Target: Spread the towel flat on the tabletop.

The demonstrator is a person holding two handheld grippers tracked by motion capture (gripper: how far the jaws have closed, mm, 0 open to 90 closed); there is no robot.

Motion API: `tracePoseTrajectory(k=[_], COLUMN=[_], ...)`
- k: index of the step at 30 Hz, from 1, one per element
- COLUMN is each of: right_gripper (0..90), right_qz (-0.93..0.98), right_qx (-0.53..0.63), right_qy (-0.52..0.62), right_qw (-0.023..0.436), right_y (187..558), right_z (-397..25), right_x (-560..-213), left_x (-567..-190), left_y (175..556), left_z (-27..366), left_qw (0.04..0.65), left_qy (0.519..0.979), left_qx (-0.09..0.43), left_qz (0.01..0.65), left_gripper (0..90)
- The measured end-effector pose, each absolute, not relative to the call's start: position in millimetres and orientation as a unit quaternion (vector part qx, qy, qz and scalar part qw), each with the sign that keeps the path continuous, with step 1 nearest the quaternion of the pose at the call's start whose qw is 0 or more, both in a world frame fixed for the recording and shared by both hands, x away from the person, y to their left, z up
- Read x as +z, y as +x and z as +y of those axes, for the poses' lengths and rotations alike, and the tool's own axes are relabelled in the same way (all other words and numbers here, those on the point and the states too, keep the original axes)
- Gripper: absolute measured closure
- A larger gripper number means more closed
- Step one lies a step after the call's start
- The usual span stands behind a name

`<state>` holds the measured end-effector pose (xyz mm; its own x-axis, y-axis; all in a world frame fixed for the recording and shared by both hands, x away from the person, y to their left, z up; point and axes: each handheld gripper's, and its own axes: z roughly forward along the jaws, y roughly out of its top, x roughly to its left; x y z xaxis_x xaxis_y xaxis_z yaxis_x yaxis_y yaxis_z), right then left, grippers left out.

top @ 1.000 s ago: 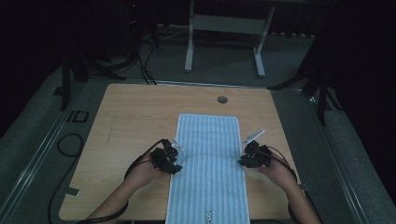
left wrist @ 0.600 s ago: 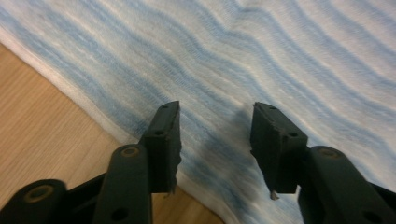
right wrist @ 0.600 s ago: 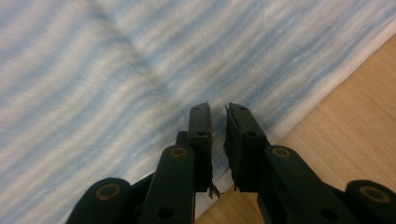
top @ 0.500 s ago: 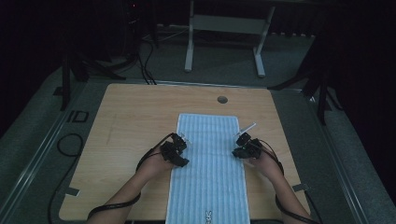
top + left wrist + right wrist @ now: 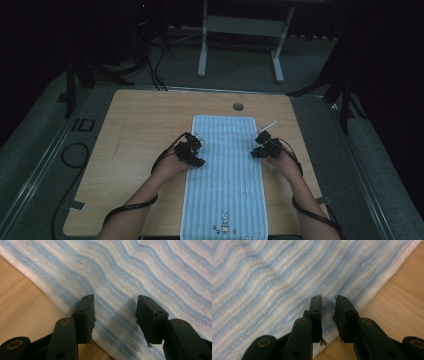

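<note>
Light wooden table (image 5: 140, 150) with rounded corners, a small round grommet hole (image 5: 238, 106) near its far edge. Long blue-and-white striped terry towel (image 5: 227, 170) lies flat down the table's middle, running from near the hole to the near edge, small rabbit print (image 5: 225, 220) at the near end.

Left gripper (image 5: 194, 152) sits over the towel's left long edge about midway along; jaws spread wide, nothing between them, pads just above or touching the pile. Right gripper (image 5: 260, 145) is at the right long edge, opposite; its jaws are nearly together with a narrow gap, tips on the hem, no cloth clearly pinched yet.

Step in hand looks like gripping both side edges at matching points for a fold. To do it well: bring the left jaws fully over the white hem so one pad slides under, close both at the same distance along the towel, and pinch only one layer before lifting, or the fold will skew.
</note>
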<state>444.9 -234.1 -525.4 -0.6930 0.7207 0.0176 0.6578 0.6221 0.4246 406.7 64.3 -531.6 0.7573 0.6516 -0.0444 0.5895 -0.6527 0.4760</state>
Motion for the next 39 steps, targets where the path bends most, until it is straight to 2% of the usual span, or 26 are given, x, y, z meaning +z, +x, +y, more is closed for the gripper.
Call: tracePoseTrajectory(k=[6, 17, 20, 22, 33, 39], right_gripper=[75.0, 74.7, 71.5, 70.0, 54.3, 56.8], right_qz=[0.895, 0.896, 0.895, 0.895, 0.869, 0.848], right_qx=[0.202, 0.188, 0.187, 0.194, 0.212, 0.208], right_qy=[0.391, 0.395, 0.399, 0.392, 0.432, 0.473], right_qw=[0.075, 0.079, 0.074, 0.090, 0.112, 0.120], right_y=[457.1, 470.9, 472.1, 470.3, 480.5, 493.6], right_z=[-235.2, -230.5, -231.3, -233.0, -248.7, -246.0], right_x=[-525.1, -523.9, -522.9, -520.9, -505.5, -504.9], left_x=[-533.3, -531.5, -529.4, -525.9, -515.4, -516.1], left_y=[417.7, 435.1, 435.6, 436.6, 458.3, 468.3], left_z=[66.7, 59.7, 59.5, 63.1, 96.8, 99.7], left_qw=[0.253, 0.225, 0.212, 0.213, 0.245, 0.252], left_qy=[0.901, 0.901, 0.900, 0.897, 0.848, 0.841], left_qx=[0.064, 0.081, 0.086, 0.094, 0.119, 0.122], left_qz=[0.347, 0.362, 0.370, 0.376, 0.454, 0.464], left_gripper=[48.1, 48.2, 46.3, 44.4, 42.4, 42.4])
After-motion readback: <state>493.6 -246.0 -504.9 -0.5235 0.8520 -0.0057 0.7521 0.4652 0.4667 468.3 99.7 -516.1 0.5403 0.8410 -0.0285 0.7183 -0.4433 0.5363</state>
